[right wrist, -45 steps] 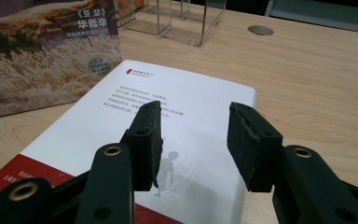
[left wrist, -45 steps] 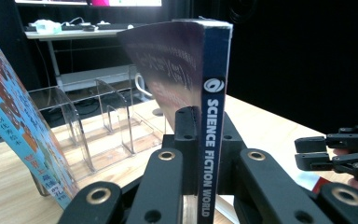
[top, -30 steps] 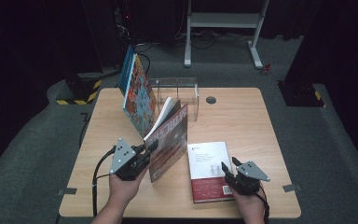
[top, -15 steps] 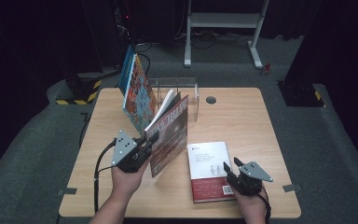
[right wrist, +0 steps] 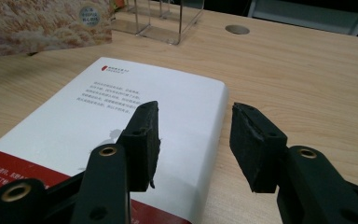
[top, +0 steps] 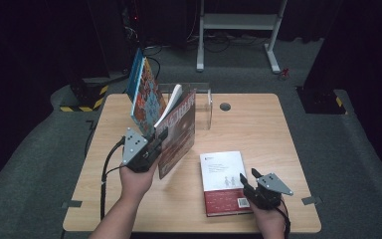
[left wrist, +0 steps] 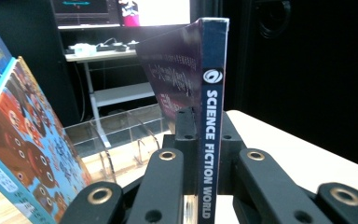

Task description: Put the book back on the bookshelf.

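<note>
A clear acrylic book rack stands at the far middle of the table, and a colourful picture book is leaned in its left end, tilted to the left, with a blue book pressed behind it. The rack's remaining slots are seen through its clear walls, though the dividers are hard to separate from the glare.

A dark red magazine is held upright above the near left of the table, just near of the rack, by the left hand-held gripper, which is clamped on its spine (the words "SCIENCE FICTION WORLD" are read on it in the left gripper view). Whether the magazine's far edge touches the rack cannot be told, and its cover print is too small to be read.

A white and red book is laid flat at the near right of the table. The right hand-held gripper is poised over its right edge with its jaws apart, one on each side of that edge, nothing being squeezed between them. The book's near end is cut off in the right gripper view.

The table is of pale wood with a round cable hole beyond the middle. It stands on grey carpet in a dark room, with a white metal frame behind.
</note>
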The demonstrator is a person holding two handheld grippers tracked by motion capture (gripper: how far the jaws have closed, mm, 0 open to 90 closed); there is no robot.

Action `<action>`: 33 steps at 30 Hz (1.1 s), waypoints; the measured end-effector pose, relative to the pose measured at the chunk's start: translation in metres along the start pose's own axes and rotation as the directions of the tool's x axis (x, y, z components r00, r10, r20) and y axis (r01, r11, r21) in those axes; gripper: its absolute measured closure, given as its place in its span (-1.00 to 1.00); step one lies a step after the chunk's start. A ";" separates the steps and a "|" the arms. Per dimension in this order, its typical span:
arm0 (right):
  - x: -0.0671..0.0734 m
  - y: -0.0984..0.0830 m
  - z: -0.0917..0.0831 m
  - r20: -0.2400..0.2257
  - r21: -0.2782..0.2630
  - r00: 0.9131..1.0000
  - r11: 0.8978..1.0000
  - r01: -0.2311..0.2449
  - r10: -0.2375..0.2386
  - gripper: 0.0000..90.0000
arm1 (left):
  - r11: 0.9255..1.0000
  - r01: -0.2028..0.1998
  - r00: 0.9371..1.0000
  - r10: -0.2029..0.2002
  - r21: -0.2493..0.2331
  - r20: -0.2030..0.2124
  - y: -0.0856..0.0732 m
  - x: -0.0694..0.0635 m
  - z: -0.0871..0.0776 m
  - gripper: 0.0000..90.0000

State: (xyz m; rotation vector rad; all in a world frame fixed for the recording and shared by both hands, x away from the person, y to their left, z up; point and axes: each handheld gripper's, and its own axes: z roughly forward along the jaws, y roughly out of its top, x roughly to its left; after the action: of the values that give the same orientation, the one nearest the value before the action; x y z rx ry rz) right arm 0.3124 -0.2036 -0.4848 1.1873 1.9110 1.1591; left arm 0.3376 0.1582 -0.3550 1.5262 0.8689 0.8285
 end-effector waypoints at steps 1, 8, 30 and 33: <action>0.000 0.000 0.000 0.000 0.000 1.000 1.000 0.000 0.000 0.17 | 1.000 0.000 1.000 0.000 0.000 0.000 0.000 0.000 0.000 0.87; 0.004 0.000 0.002 -0.008 0.001 1.000 1.000 0.016 -0.016 0.16 | 0.999 -0.031 0.999 0.031 0.008 -0.043 0.003 0.002 0.010 0.87; 0.000 -0.002 -0.002 -0.006 -0.009 1.000 1.000 0.014 -0.014 0.15 | 1.000 -0.008 0.992 0.010 0.013 -0.127 0.015 0.018 0.042 0.87; -0.001 -0.001 -0.003 -0.004 -0.017 1.000 1.000 0.010 -0.010 0.15 | 1.000 -0.009 0.991 0.011 0.017 -0.131 0.016 0.019 0.046 0.87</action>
State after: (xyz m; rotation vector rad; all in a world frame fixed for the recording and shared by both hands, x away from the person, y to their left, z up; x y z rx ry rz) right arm 0.3104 -0.2059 -0.4842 1.1660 1.9045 1.1708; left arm 0.3878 0.1519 -0.3435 1.5044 0.9668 0.9390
